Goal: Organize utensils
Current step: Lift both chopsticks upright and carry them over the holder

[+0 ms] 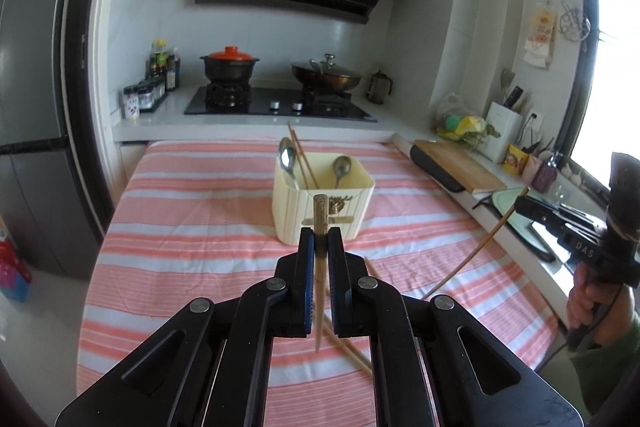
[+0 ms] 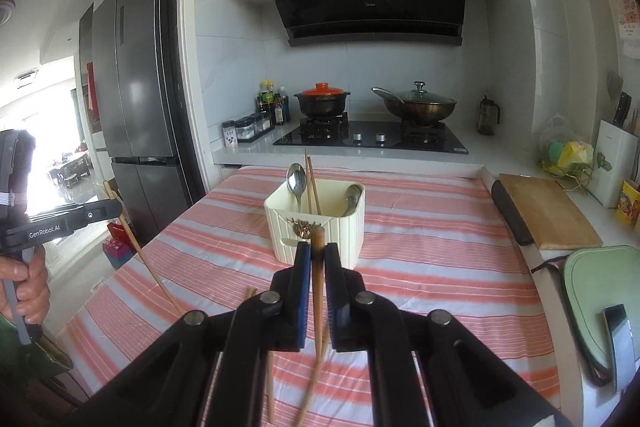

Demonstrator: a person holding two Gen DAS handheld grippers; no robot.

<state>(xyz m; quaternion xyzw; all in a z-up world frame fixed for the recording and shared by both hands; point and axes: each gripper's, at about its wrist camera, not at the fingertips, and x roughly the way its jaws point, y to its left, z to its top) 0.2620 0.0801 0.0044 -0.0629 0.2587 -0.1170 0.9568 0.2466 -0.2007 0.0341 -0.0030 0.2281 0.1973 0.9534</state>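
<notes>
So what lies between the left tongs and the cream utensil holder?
Only bare striped cloth, seen in the left wrist view. The left tongs grip a chopstick short of the holder.

"GenRobot.AI" on left hand-held gripper, "DAS" on right hand-held gripper

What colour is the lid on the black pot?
Orange-red lid; the right wrist view shows it best.

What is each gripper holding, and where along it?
Left gripper: a chopstick, near its thick end. Right gripper: another chopstick, also near its thick end.
</notes>
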